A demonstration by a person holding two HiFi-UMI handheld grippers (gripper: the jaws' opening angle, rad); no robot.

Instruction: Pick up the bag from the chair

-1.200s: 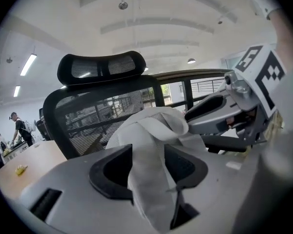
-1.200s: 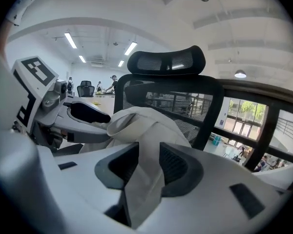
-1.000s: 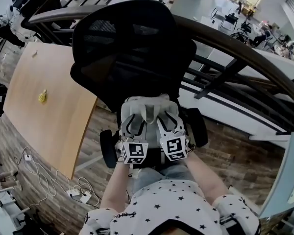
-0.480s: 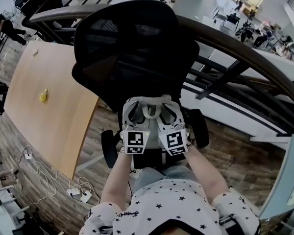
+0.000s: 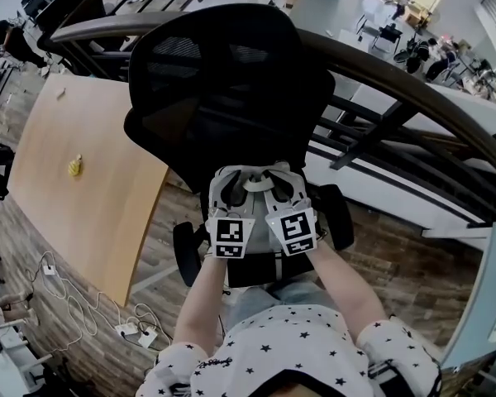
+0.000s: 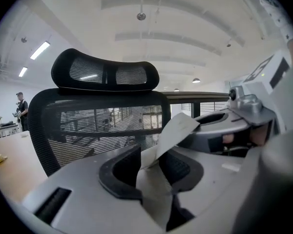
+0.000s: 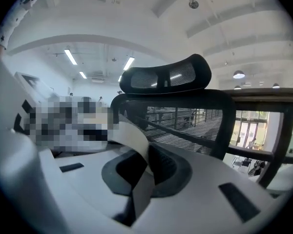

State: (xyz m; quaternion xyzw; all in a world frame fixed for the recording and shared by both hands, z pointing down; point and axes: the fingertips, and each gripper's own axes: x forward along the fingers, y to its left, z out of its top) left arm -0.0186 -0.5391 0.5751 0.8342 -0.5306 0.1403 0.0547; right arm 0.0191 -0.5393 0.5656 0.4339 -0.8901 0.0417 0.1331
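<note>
1. The pale bag, of which only its thin off-white handle strap (image 5: 255, 181) shows, sits at 6 o'clock of the backrest of the black mesh office chair (image 5: 223, 81), above the seat. The body is hidden under the two tools, so I cannot tell whether it is clear of the seat.
2. The strap bends and folds like paper or thin fabric, so the bag is probably light and soft. It looks liable to crease or tear if jerked. The handle is the sensible place to hold it, since it spreads the pull on the bag.
3. The left gripper (image 6: 149, 167) has its dark pads pressed onto the strap. A flat tongue of the strap sticks up toward 1 o'clock.
4. The right gripper (image 7: 145, 168) is likewise clamped on the strap. There the band curls out toward 11 o'clock.
5. In the head view the two grippers sit side by side, nearly touching.
6. A light wooden bench (image 5: 74, 188) lies at 9 o'clock of the chair, with a small yellow object (image 5: 72, 165) on it.
</note>
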